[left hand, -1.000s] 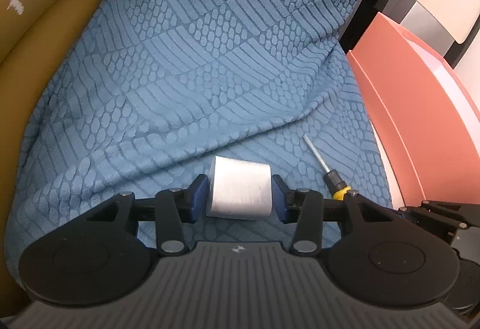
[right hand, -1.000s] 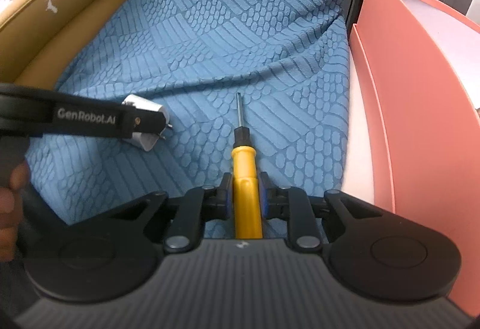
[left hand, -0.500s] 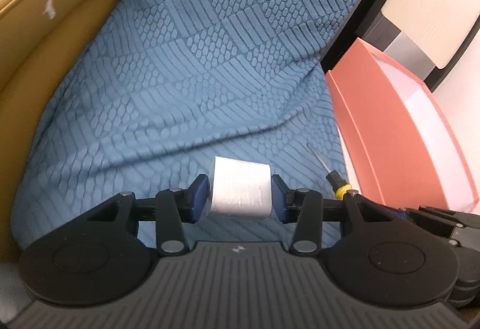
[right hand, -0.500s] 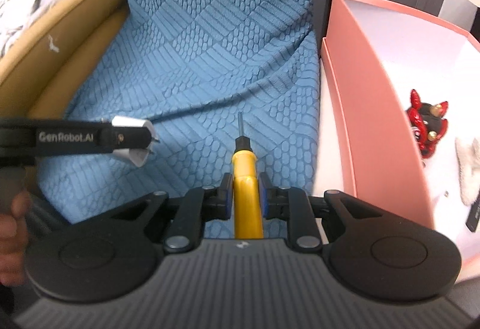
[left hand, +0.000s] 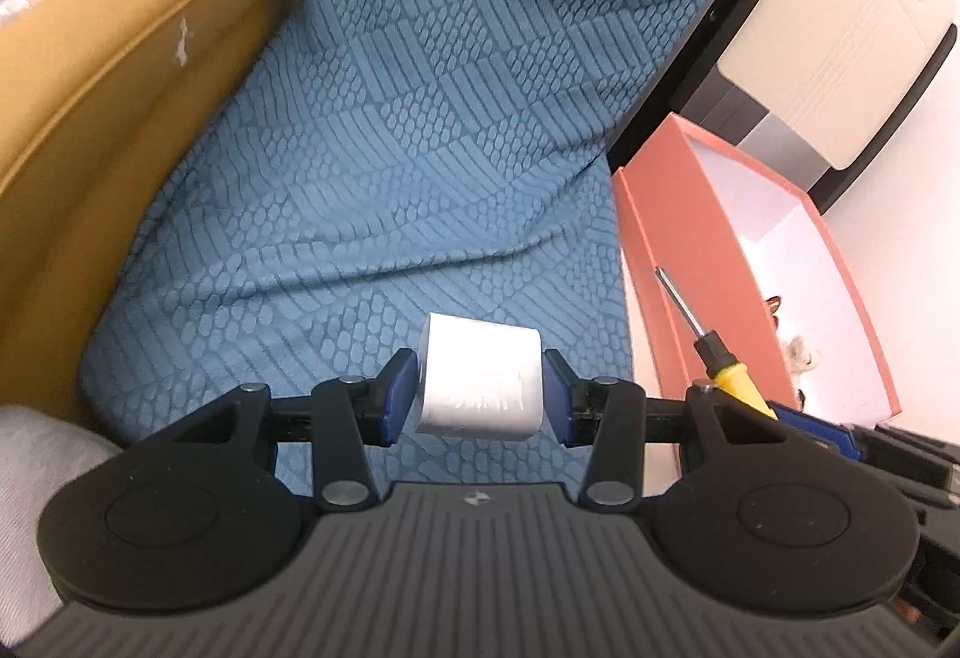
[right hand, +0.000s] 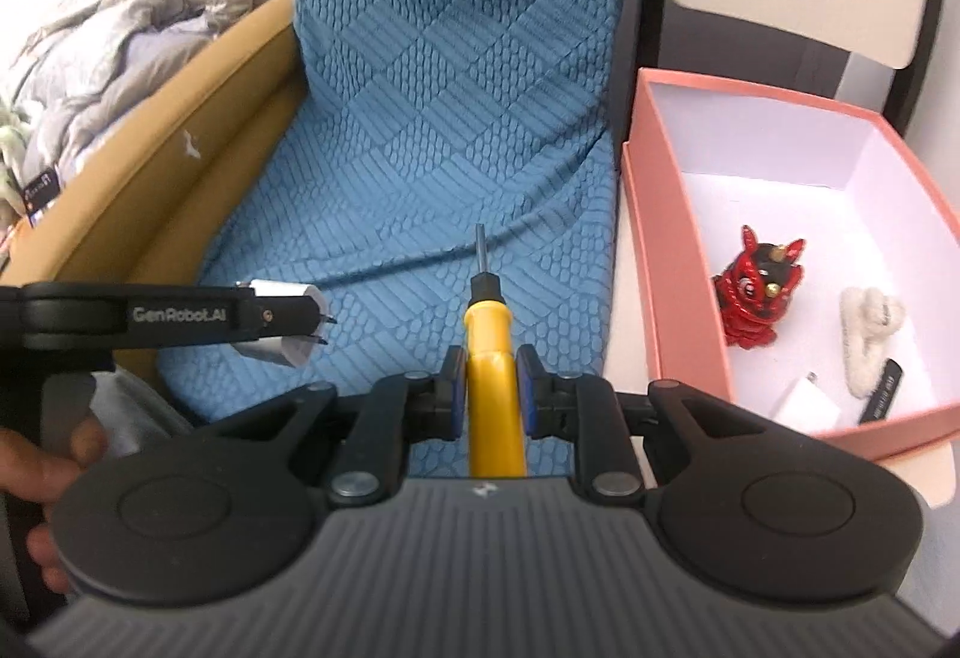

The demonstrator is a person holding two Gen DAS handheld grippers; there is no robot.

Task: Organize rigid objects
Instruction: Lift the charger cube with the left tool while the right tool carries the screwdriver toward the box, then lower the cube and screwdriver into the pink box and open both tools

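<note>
Both grippers have risen off the blue textured fabric seat [right hand: 456, 130] since a second ago, and more of the pink cardboard box with white inside [right hand: 672, 250] now shows. Left gripper [left hand: 478, 395] clamps the white plastic plug adapter [left hand: 480, 385] between its blue pads, held in the air above the fabric. From the right wrist view the same adapter [right hand: 282, 319] has its metal prongs pointing right, left gripper [right hand: 288, 316] seen side-on. Right gripper [right hand: 489, 391] grasps the yellow-handled screwdriver [right hand: 489, 358] by the handle, shaft pointing forward over the seat, just left of the box. In the left view the screwdriver [left hand: 708, 343] overlaps the box wall [left hand: 660, 262]. Inside the box: red and black devil-like figurine [right hand: 753, 301], white fluffy hair claw [right hand: 867, 331], small white charger block [right hand: 804, 403], thin black bar [right hand: 882, 388]. Mustard sofa arm [right hand: 180, 166] left of the seat, grey bedding [right hand: 102, 52] behind it.
</note>
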